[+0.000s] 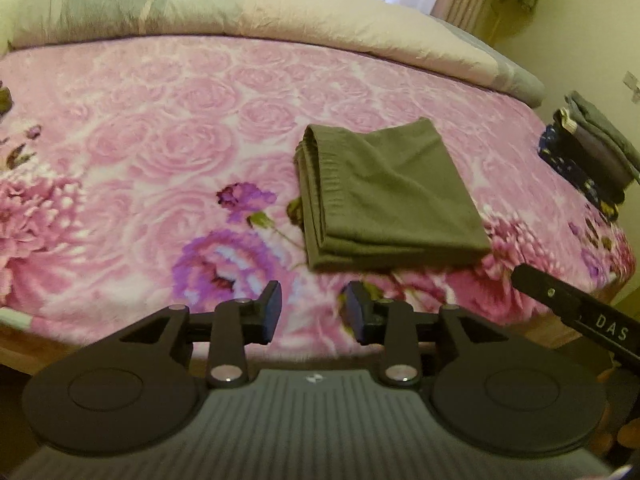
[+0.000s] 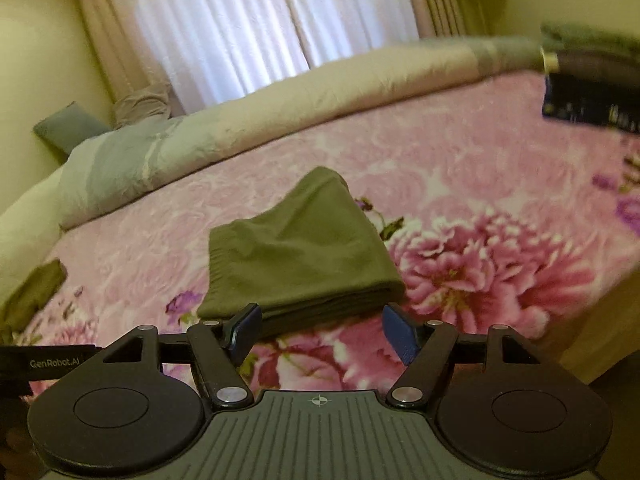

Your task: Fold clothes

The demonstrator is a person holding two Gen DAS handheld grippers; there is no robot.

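1. Green garment point(image 1: 384, 196) lies folded on the bed point(image 1: 160, 152), near its front edge; touching neither claw.
2. Left claw point(image 1: 314, 312): jaws apart, empty.
3. Right claw point(image 2: 322, 334): jaws wide, empty.
4. Stack point(image 1: 592, 152) at the right edge.

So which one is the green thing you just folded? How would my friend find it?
Look at the big bed with the pink flowery blanket. Near its middle lies the green cloth, folded into a flat, neat square, all by itself. The stack at the bed's edge is dark, several pieces piled up, and the other green piece is crumpled, not folded.
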